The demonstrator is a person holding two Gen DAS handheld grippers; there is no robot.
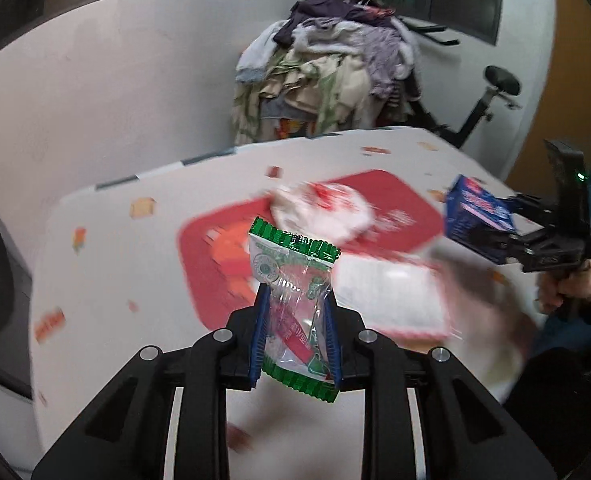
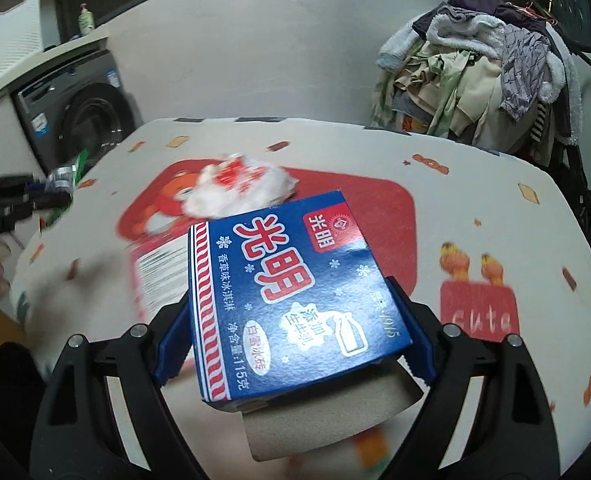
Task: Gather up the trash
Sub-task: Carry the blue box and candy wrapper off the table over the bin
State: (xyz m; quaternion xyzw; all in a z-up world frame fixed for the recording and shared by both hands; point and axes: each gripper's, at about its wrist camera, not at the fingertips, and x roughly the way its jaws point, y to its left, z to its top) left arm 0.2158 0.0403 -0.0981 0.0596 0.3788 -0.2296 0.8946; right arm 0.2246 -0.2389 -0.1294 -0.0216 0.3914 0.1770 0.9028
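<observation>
The left hand-held gripper [image 1: 294,332] is clamped on an upright wrapper [image 1: 293,312]; the right hand-held gripper [image 2: 291,332] is clamped on a box [image 2: 291,300]. Beyond both, mid-desk [image 2: 475,184], lies crumpled paper [image 2: 239,190], nearer the left one.

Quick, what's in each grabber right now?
Left gripper: shut on a green-edged wrapper.
Right gripper: shut on a blue box.

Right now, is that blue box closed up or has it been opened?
Opened. The blue box, held between the right fingers, has its near end flap hanging loose, showing plain brown cardboard inside. Whether anything remains inside cannot be told.
</observation>
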